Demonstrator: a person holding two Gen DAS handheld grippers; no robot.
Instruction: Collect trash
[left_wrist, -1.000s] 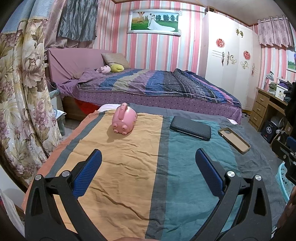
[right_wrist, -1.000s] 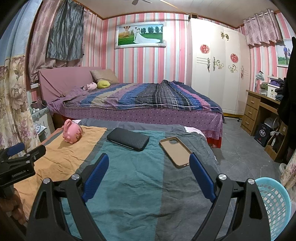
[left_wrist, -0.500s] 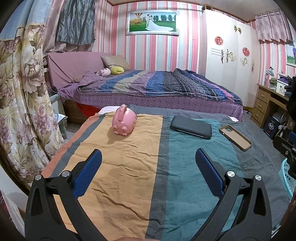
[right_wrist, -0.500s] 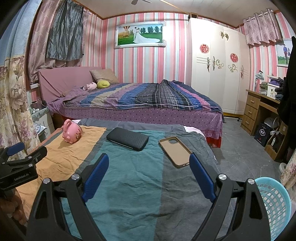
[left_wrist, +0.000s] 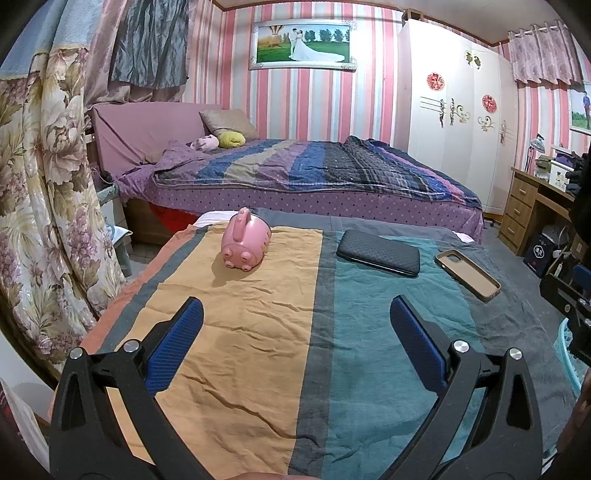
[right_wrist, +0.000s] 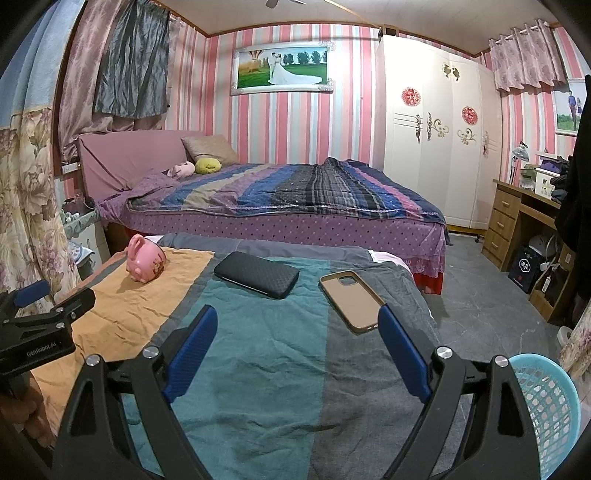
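On the striped cloth lie a pink piggy bank on its side, a black textured case and a tan phone case. They also show in the right wrist view: piggy bank, black case, phone case. My left gripper is open and empty above the orange stripe. My right gripper is open and empty above the teal stripe, near the phone case. A light blue basket stands on the floor at the right.
A large bed with a striped blanket stands behind the cloth-covered surface. A floral curtain hangs at the left. A white wardrobe and a wooden desk stand at the right. The left gripper's body shows at the left edge.
Both views have shifted slightly. Nothing on the cloth has moved, and both grippers stay open.
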